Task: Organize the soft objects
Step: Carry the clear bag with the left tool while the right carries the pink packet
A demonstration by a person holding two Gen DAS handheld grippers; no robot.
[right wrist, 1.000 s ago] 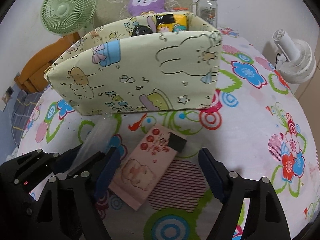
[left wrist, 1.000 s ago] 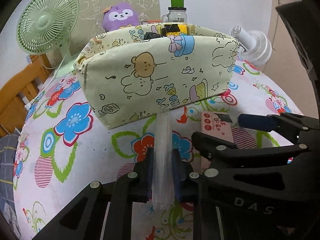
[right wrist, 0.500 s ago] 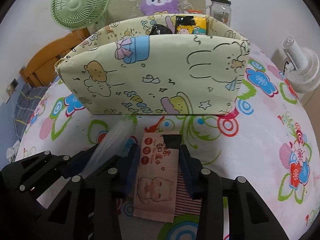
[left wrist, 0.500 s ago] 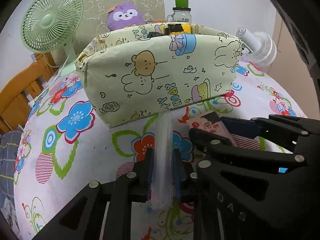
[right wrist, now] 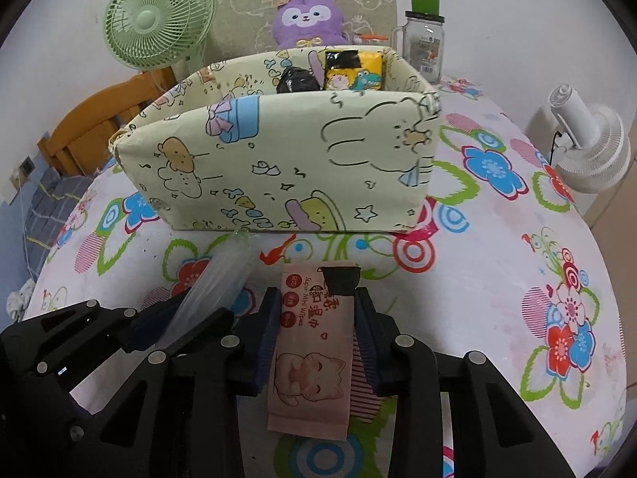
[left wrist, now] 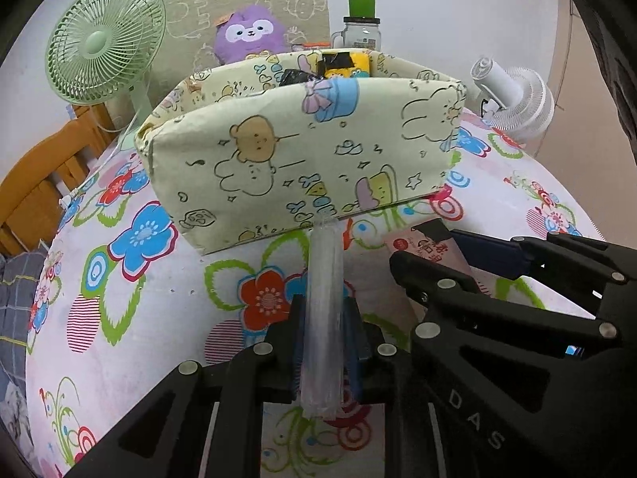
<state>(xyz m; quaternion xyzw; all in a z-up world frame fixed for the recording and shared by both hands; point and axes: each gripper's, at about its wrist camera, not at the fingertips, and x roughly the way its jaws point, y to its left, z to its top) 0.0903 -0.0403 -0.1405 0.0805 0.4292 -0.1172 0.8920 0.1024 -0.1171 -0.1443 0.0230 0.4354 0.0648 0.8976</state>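
Now, scene: flowered tablecloth (right wrist: 497,279), cartoon-print fabric bin (right wrist: 278,159) standing just beyond both grippers.
Left gripper (left wrist: 324,342): clamped tight on a clear plastic packet (left wrist: 323,298); packet upright between the pads, far end reaching to the foot of the bin's front wall.
Why held so: gripped by its lower half, most likely so the long soft end stays free to go over the rim first.
Right gripper (right wrist: 316,330): jaws just closing in, now drawn up against both long edges of a pink wipes pack (right wrist: 310,350); pads look to be touching it, firm squeeze not certain.
Where the wipes pack lies: flat on the cloth, between the jaws, black flap (right wrist: 340,281) pointing at the bin, near end sticking out behind the fingers.
Why gripped across the width: narrow side fits the jaw span; soft pack likely to bow a little under pressure.
Bin contents: yellow and black packet (right wrist: 352,69) and a dark bundle (right wrist: 296,79) standing at the back; front half looks free.
Placement: grippers side by side, nearly touching, each on its own item, both facing the bin.
Step in hand, by judgement: picking up both packs for loading; neither yet in the bin.
Next needs: lift clear of the tall front wall, then drop in one at a time to avoid the grippers knocking together.
Risk: clear packet flopping against the rim; wipes pack slipping if squeezed lightly.
Background: purple plush toy (right wrist: 310,20), green fan (right wrist: 153,16), glass jar (right wrist: 424,40), white fan (right wrist: 589,147), all behind or beside the bin, untouched.
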